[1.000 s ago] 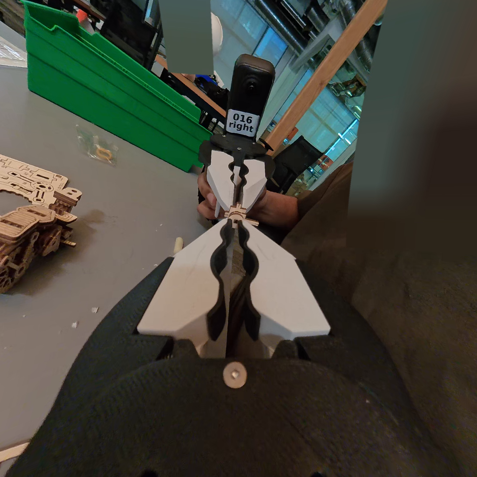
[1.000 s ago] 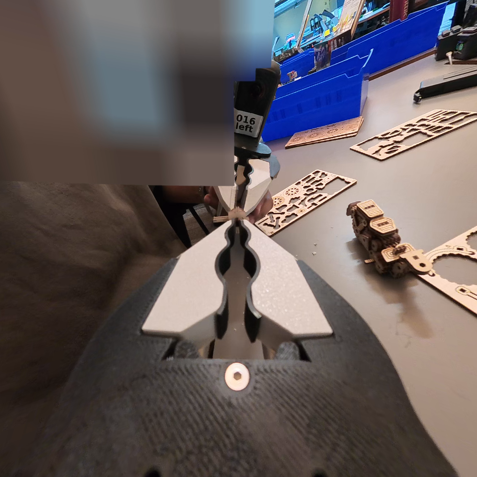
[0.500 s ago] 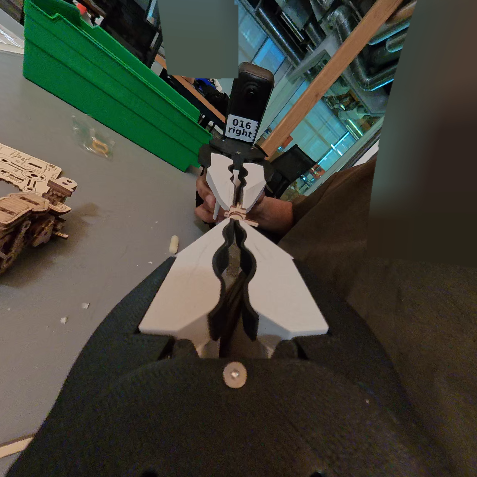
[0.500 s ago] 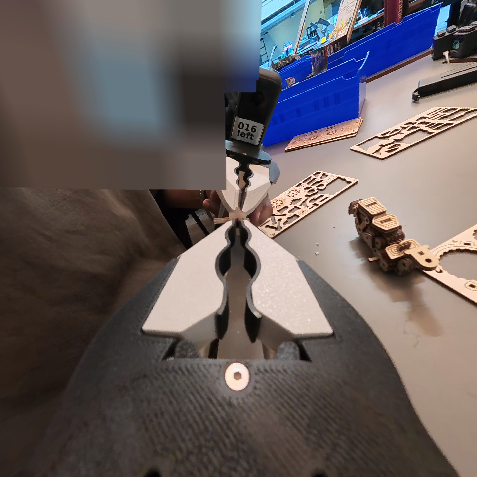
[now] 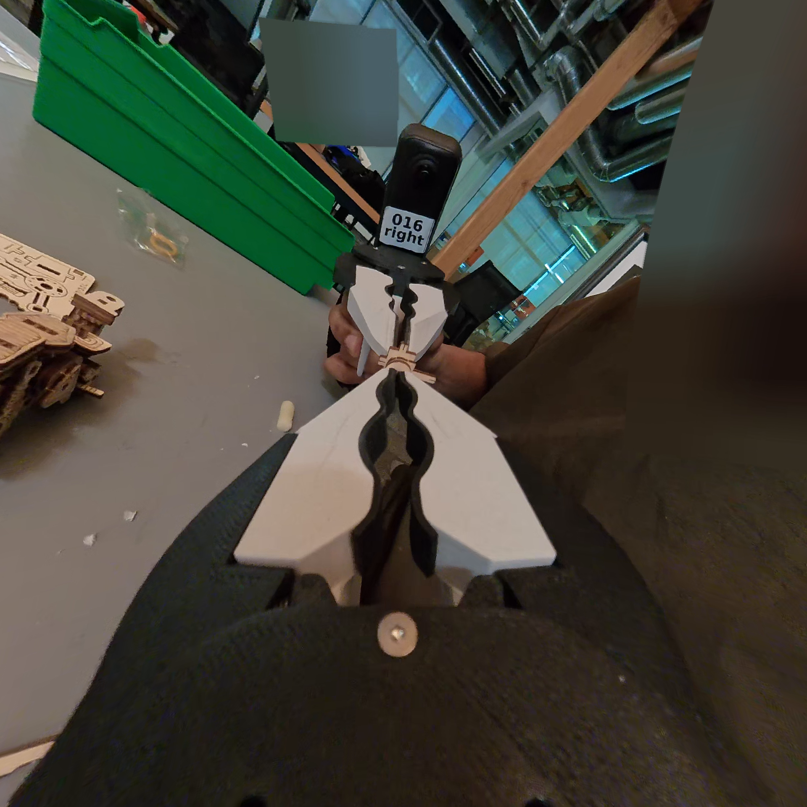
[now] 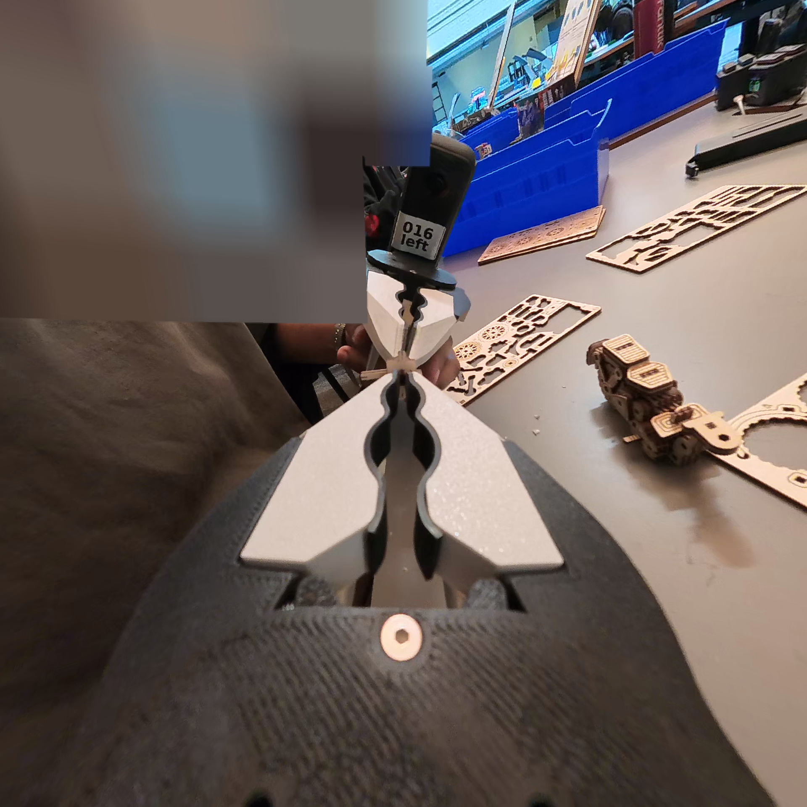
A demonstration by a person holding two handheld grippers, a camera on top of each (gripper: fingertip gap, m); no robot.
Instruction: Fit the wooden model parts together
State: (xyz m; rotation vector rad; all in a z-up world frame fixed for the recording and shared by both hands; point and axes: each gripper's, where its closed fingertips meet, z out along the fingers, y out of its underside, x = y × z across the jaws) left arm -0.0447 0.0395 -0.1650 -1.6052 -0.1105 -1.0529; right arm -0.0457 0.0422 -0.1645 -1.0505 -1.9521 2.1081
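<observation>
My left gripper (image 5: 395, 374) and my right gripper (image 6: 401, 377) meet tip to tip in the air beside the table edge. Both are shut on a small wooden part (image 5: 398, 358), a light piece with a thin peg sticking out sideways; it also shows in the right wrist view (image 6: 399, 364). Which piece sits in which jaws is hard to tell. The right gripper (image 5: 401, 349) faces me in the left wrist view, the left gripper (image 6: 404, 354) in the right wrist view. A partly built wooden model (image 6: 637, 393) lies on the grey table, and it also shows in the left wrist view (image 5: 43, 362).
Punched wooden sheets (image 6: 524, 340) (image 6: 698, 222) (image 5: 39, 279) lie on the table. A green bin (image 5: 174, 131) and a blue bin (image 6: 537, 183) stand at the back. A small bag (image 5: 157, 231) and a white pellet (image 5: 286, 415) lie near. The person's hand (image 5: 349, 345) and body are close behind the grippers. My left and right fingertips are right by each other.
Both grippers stay shut and tip to tip on the small part. The pair has shifted and tilted slightly, so the table and model slide a little in both views.
</observation>
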